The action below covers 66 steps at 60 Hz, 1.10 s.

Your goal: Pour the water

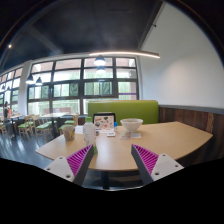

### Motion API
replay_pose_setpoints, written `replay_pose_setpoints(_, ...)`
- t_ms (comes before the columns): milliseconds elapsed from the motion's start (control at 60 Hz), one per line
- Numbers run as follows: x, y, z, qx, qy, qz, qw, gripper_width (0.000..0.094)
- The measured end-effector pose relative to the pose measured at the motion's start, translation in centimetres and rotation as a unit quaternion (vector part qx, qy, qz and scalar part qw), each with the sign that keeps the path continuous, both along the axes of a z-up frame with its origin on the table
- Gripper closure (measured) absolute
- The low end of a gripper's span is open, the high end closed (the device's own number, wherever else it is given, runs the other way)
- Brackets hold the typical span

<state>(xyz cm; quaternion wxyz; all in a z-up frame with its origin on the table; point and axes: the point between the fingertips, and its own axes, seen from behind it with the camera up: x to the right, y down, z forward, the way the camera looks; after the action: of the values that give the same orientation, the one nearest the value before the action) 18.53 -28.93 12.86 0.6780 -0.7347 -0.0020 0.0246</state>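
1. The hand-held gripper (111,163) was spread wide, its two fingers (77,160) well apart and nothing between the pink pads. It hung above the near edge of the bench (150,140), back from everything standing on it.

2. The task's things stood in a cluster toward the far end of the bench, well beyond the fingertips: a tall pale cup or jug (68,130) to the left, a smaller pale container (89,130) just beside it, a card or box with a picture on it (104,121) behind, and a white bowl (131,125) to the right. Which of them held the water could not be told at this range.

3. Behind the bench ran a green bench-seat back (125,108), with tall windows (85,80) and a long hanging lamp (122,54) beyond.

4. I judged the step in hand to be the approach: nothing was grasped and no pouring had begun.

5. The next move would call for carrying the spread fingers forward over the bench toward the left-hand vessels, lining them up on either side of the pouring container, then closing on it squarely enough to keep it upright.
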Motion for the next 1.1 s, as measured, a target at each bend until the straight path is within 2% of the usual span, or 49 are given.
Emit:
replay_pose_setpoints(117, -1.2, 0.7, 0.3, 0.011, -0.012, 0.016, 1.0, 0.0107)
replay_pose_setpoints(367, -6.7, 7.4, -0.2, 0.031, -0.019, 0.039, 0.999, 0.0112)
replay_pose_setpoints(533, -11.1, 15.1, -1.5, 0.028, -0.051, 0.034, 0.998, 0.0126)
replay_pose_setpoints(700, -12.4, 22.2, -2.2, 0.025, -0.059, -0.005, 0.998, 0.0133)
replay_pose_setpoints(733, -12.9, 22.1, -1.9, 0.02, -0.061, -0.005, 0.998, 0.0168)
replay_pose_setpoints(783, -12.1, 24.3, -2.6, 0.018, -0.072, -0.026, 0.997, 0.0482)
replay_pose_setpoints(850, -12.0, 24.6, -2.4, 0.025, -0.045, -0.05, 0.997, 0.0495)
replay_pose_setpoints(950, -12.9, 25.9, -3.1, 0.032, -0.031, -0.034, 0.998, 0.0543)
replay_pose_setpoints(1000, -13.4, 26.0, -3.0, 0.031, -0.035, -0.03, 0.998, 0.061)
replay_pose_setpoints(1100, -13.6, 26.5, -2.5, 0.017, -0.077, -0.017, 0.997, 0.0612)
